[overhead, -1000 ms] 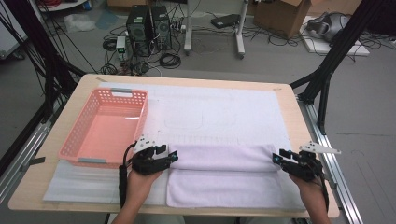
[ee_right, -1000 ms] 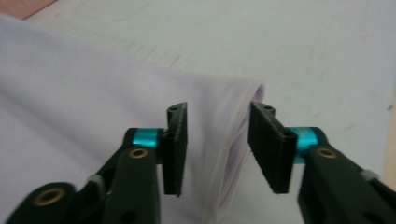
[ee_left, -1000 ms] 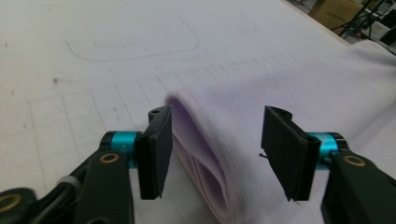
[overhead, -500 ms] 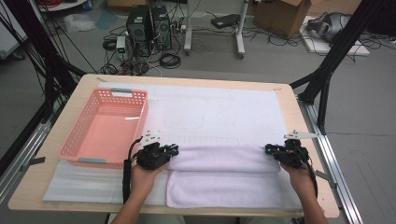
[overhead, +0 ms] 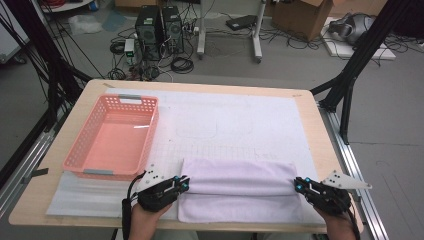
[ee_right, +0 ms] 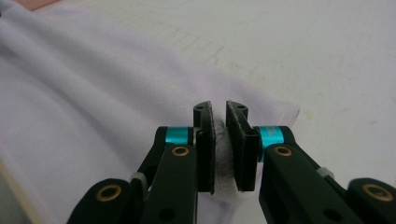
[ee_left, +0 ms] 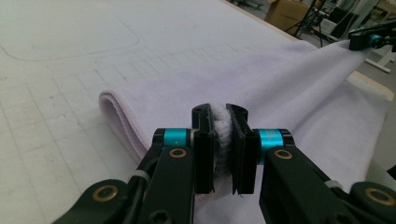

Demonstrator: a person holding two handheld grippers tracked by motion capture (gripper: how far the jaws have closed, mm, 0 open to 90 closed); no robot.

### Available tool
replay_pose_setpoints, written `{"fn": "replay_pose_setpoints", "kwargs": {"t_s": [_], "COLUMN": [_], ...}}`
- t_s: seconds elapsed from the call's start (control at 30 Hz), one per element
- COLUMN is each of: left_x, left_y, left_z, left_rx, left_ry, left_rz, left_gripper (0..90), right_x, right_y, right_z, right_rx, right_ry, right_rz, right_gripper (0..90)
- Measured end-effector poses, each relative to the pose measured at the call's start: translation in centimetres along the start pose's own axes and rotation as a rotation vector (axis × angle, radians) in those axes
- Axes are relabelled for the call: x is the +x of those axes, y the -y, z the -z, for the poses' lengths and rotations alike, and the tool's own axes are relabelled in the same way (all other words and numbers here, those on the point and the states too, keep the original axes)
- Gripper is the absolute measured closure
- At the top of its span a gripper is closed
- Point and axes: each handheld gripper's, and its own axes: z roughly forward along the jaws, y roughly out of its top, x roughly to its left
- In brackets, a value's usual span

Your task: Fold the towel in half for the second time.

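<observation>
A pale lilac towel [overhead: 240,200] lies folded along the near edge of the table on a white mat [overhead: 230,120]. My left gripper [overhead: 182,184] is at the towel's left end, and its jaws have just been closing. In the left gripper view the left gripper [ee_left: 219,109] is shut, with a bunched fold of the towel [ee_left: 261,88] pinched between the pads. My right gripper [overhead: 298,186] is at the right end, and its jaws have also just been closing. The right gripper view shows the right gripper [ee_right: 218,106] shut on the towel [ee_right: 93,93].
An empty pink plastic basket [overhead: 149,140] stands on the left of the table, just beyond my left gripper. The table's right edge [overhead: 327,150] runs close to my right hand. Computers, cables and stands crowd the floor behind the table.
Both grippers' jaws have closed on the towel's ends. Both hands have drawn back toward the near edge, taking the towel's upper layer with them.
</observation>
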Motion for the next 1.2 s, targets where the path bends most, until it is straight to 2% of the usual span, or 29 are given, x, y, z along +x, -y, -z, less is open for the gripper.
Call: {"fn": "replay_pose_setpoints", "kwargs": {"t_s": [0.17,0.2,0.27,0.3,0.33,0.37,0.4,0.43,0.5,0.53,0.57,0.6,0.63,0.7,0.83,0.87,0.93,0.97,1.0,1.03,1.1,1.13,1.2], "left_x": [-0.6,-0.7,-0.9,-0.9,-0.9,-0.8,-0.8,-0.8,-1.1,-1.3,-1.4,-1.6,-1.6,-1.6,-2.3,-2.5,-2.5,-2.5,-2.5,-2.4,-2.3,-2.1,-1.5], "left_y": [1.1,1.2,1.2,1.1,0.9,0.8,0.7,0.9,1.3,1.5,1.6,1.7,1.7,1.7,2.2,2.3,2.3,2.0,1.6,1.2,0.4,0.1,-0.3], "left_z": [0.6,0.7,1.0,1.0,0.9,0.7,0.3,-0.1,-0.8,-0.8,-0.8,-0.6,-0.3,0.3,1.2,1.5,1.9,2.3,2.6,2.8,2.9,2.7,1.9], "left_rx": [0.017,0.023,0.022,0.018,0.013,0.025,0.040,0.064,0.112,0.109,0.104,0.102,0.094,0.079,0.076,0.077,0.067,0.037,0.010,-0.014,-0.040,-0.040,-0.027], "left_ry": [0.013,0.018,0.008,-0.003,-0.010,-0.009,0.001,0.008,0.001,0.006,0.008,0.011,0.013,0.028,0.058,0.066,0.075,0.062,0.059,0.048,0.037,0.022,0.010], "left_rz": [0.011,0.016,0.016,0.008,0.007,0.008,0.019,0.012,-0.007,-0.004,-0.010,-0.021,-0.032,-0.021,-0.026,-0.013,0.012,0.026,0.031,0.033,0.023,0.021,0.033], "left_gripper": [79.5,75.5,55.0,47.5,45.3,44.9,46.2,50.7,65.5,76.8,77.9,80.5,81.4,81.6,80.3,77.2,59.1,50.0,44.7,43.5,42.7,42.9,44.4], "right_x": [0.8,1.0,1.1,1.1,1.1,1.1,1.2,1.3,1.5,1.5,1.5,1.6,1.6,1.7,2.2,2.4,2.9,3.0,3.1,3.2,3.0,2.8,2.6], "right_y": [1.6,1.9,2.3,2.3,2.1,1.7,1.3,1.0,0.9,1.0,1.2,1.5,1.8,2.1,2.5,2.7,3.3,3.6,3.9,3.9,3.7,3.3,2.7], "right_z": [0.8,0.8,1.1,1.2,1.5,1.6,1.5,1.2,0.0,-0.6,-0.8,-0.9,-0.8,-0.3,1.4,1.8,2.5,2.8,3.1,3.5,4.1,4.2,3.7], "right_rx": [-0.003,0.004,0.026,0.023,0.013,-0.012,-0.021,-0.009,0.042,0.067,0.085,0.093,0.092,0.085,0.057,0.052,0.058,0.069,0.076,0.065,0.024,0.004,0.006], "right_ry": [-0.005,-0.004,-0.019,-0.023,-0.022,-0.029,-0.031,-0.029,-0.036,-0.049,-0.053,-0.052,-0.059,-0.061,-0.076,-0.077,-0.095,-0.104,-0.115,-0.106,-0.093,-0.083,-0.041], "right_rz": [-0.011,-0.006,-0.019,-0.026,-0.046,-0.066,-0.058,-0.039,-0.011,-0.004,0.006,0.015,0.016,0.026,0.049,0.059,0.058,0.059,0.050,0.026,0.013,0.004,0.013], "right_gripper": [82.2,81.8,76.6,68.3,60.4,56.6,54.0,53.6,56.2,63.1,70.1,80.9,86.4,87.6,87.9,87.8,87.6,84.9,72.3,67.4,67.5,68.3,71.9]}}
